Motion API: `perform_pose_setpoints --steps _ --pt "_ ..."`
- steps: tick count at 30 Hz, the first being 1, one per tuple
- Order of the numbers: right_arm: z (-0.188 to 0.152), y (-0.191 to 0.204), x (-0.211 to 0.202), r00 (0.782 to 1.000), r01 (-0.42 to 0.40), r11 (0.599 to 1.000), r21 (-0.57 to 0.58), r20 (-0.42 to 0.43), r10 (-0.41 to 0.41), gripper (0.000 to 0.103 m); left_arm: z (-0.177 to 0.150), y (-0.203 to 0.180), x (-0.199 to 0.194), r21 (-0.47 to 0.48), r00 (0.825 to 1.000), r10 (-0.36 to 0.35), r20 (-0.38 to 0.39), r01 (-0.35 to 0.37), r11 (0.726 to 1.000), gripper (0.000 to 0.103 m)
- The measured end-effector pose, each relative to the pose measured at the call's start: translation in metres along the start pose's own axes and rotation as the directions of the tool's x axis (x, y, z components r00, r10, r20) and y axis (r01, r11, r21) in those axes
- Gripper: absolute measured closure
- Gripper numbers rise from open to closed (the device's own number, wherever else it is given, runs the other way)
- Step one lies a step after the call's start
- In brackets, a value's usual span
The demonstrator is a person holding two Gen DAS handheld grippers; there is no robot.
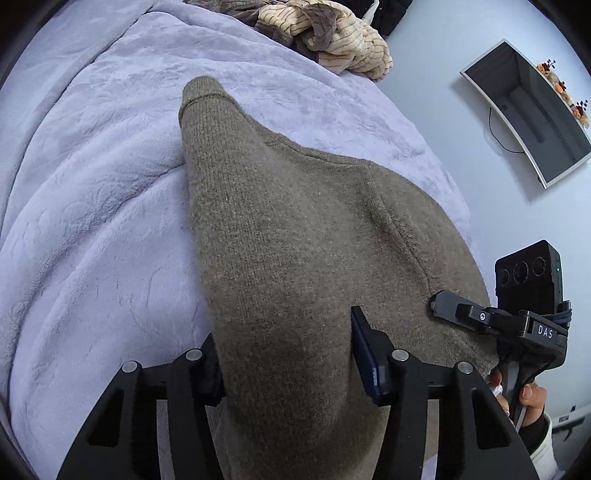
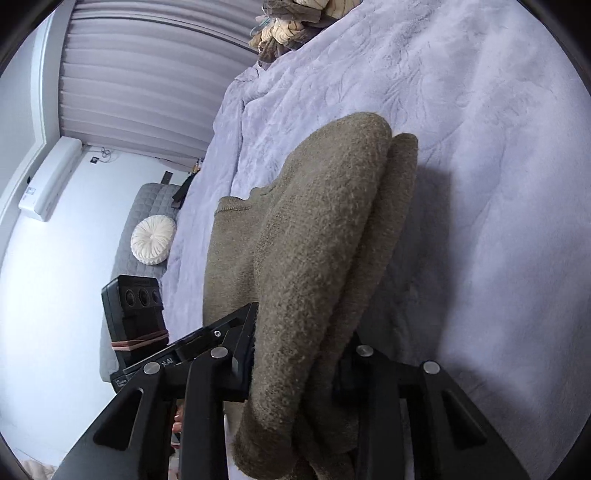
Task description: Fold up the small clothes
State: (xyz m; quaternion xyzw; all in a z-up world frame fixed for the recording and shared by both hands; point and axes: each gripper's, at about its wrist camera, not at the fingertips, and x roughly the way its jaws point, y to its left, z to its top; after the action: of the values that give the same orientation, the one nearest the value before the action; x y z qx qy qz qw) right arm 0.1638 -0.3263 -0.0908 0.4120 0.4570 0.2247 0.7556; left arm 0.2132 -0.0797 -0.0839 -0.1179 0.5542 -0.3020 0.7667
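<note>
An olive-brown knit sweater (image 1: 295,240) is held up over the lilac bed blanket (image 1: 92,221). My left gripper (image 1: 288,354) is shut on one part of it, with cloth bunched between the jaws. In the right wrist view the sweater (image 2: 314,258) hangs in thick folds, and my right gripper (image 2: 299,354) is shut on it too. The right gripper also shows in the left wrist view (image 1: 461,314), at the sweater's right edge. The left gripper's body shows in the right wrist view (image 2: 207,343), just left of the sweater.
A heap of striped beige and brown clothes (image 1: 332,33) lies at the far end of the bed. A wall screen (image 1: 532,110) is on the right. In the right wrist view a grey bench (image 2: 147,214) with a round white cushion (image 2: 153,240) stands beside the bed.
</note>
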Motion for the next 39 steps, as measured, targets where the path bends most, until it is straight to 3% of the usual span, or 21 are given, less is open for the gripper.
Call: perform_pose_setpoints --steps 8,15,24,27,32,34,38,39 --pt "-0.025 0.046 -0.025 0.996 -0.086 0.996 0.0 0.014 0.086 0.07 -0.016 -0.017 -0.065 0.032 0.999 -0.01 0.033 0.009 0.999 0.048" --pt "-0.06 0.085 -0.032 0.984 -0.174 0.984 0.047 -0.023 0.176 0.07 -0.043 -0.016 -0.135 0.016 1.0 0.001 0.031 -0.002 1.0 0.048" --pt "-0.114 0.101 0.015 0.955 -0.247 0.956 0.158 -0.127 0.267 0.07 -0.097 0.027 -0.182 -0.059 0.999 0.04 -0.003 -0.04 0.997 0.048" --pt "-0.129 0.1 0.041 0.956 -0.214 0.965 0.15 -0.17 0.239 0.07 -0.117 0.047 -0.172 -0.089 0.997 0.069 -0.027 -0.071 0.993 0.048" --pt "-0.135 0.091 0.075 0.968 -0.086 0.992 0.088 -0.226 0.104 0.07 -0.142 0.08 -0.149 -0.133 0.99 0.139 -0.034 -0.143 0.981 0.048" --pt "-0.133 0.084 0.081 0.974 -0.024 0.997 0.07 -0.223 0.039 0.068 -0.15 0.091 -0.147 -0.153 0.983 0.183 -0.021 -0.184 0.971 0.048" --pt "-0.128 0.074 0.076 0.979 0.041 0.998 0.047 -0.204 -0.03 0.067 -0.161 0.104 -0.153 -0.177 0.982 0.189 0.024 -0.182 0.967 0.045" --pt "-0.128 0.074 0.072 0.978 0.074 0.997 0.023 -0.195 -0.068 0.063 -0.163 0.105 -0.154 -0.182 0.98 0.195 0.033 -0.185 0.966 0.045"
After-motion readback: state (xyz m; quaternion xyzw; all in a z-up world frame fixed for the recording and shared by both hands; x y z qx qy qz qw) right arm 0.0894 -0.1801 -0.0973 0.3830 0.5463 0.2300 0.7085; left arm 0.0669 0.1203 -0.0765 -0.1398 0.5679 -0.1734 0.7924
